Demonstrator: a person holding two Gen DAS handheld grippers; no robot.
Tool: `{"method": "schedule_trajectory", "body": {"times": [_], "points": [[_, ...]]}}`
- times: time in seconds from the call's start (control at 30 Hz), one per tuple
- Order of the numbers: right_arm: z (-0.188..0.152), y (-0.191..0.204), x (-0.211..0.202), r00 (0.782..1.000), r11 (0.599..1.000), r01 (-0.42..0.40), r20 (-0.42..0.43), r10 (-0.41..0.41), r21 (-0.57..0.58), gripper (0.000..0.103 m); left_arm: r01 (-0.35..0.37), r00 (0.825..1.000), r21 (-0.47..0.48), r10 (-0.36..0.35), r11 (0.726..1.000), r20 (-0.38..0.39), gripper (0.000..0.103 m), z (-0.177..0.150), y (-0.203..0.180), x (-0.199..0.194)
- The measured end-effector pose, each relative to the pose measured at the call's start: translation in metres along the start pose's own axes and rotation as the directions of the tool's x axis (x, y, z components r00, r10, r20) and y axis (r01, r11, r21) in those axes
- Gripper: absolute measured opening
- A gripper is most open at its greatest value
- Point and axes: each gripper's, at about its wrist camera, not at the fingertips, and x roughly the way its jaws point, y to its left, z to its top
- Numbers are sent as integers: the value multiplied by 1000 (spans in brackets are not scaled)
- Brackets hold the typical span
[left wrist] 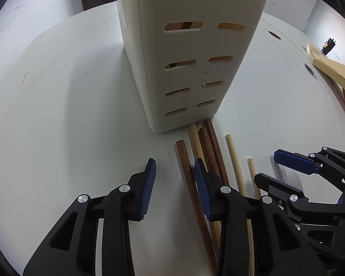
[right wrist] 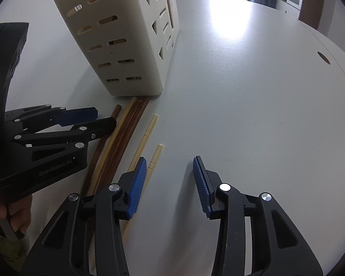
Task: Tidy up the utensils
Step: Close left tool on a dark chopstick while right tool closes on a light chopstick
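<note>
Several chopsticks lie on the white table in front of a cream slotted utensil holder [left wrist: 191, 53], also in the right wrist view [right wrist: 119, 36]. Dark brown chopsticks [left wrist: 186, 168] and pale bamboo ones [left wrist: 235, 165] lie side by side; they show in the right wrist view as brown [right wrist: 128, 133] and pale [right wrist: 147, 133]. My left gripper [left wrist: 174, 168] is open, low over the table, one brown chopstick between its jaws. My right gripper [right wrist: 170, 163] is open and empty, just right of the pale chopsticks. Chopsticks show through the holder's slots.
A brown paper package [left wrist: 333, 71] lies at the table's right edge in the left wrist view. Cable holes [right wrist: 323, 57] are set in the table [right wrist: 241, 80] at the right. A hand holds the left gripper [right wrist: 76, 124] at the left of the right wrist view.
</note>
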Motion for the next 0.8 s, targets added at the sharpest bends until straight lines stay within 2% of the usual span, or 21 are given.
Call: {"method": "schedule_trajectory", "body": {"times": [0.07, 0.1, 0.23, 0.37, 0.4, 0.47, 0.63, 0.8], "points": [[0, 6, 3, 1000, 1000, -2, -7, 2, -7, 38, -12, 1000, -1, 12, 1000, -5, 32, 2, -4, 2], [-1, 9, 3, 1000, 1000, 12, -10, -12, -17, 32, -20, 1000, 1, 20, 1000, -8, 31, 3, -5, 3], [-2, 16, 4, 1000, 999, 30, -7, -31, -31, 23, -45, 999, 15, 46, 999, -12, 28, 5, -10, 5], [-10, 23, 5, 999, 999, 36, -2, -36, -32, 13, -71, 997, 26, 72, 997, -8, 18, 6, -14, 6], [-11, 24, 5, 999, 999, 35, -1, -35, -31, 11, -77, 997, 25, 78, 997, -8, 12, 7, -14, 6], [-13, 24, 3, 999, 999, 36, 3, -36, -26, 7, -83, 996, 21, 83, 996, -8, 9, 7, -15, 6], [-22, 25, -4, 1000, 1000, 11, 5, -11, -6, 6, -74, 997, 14, 74, 997, -6, 7, 2, -11, -1], [-21, 13, -28, 998, 1000, -17, 64, 16, 11, 6, -56, 997, 0, 56, 998, 53, 7, 4, -4, -21]]}}
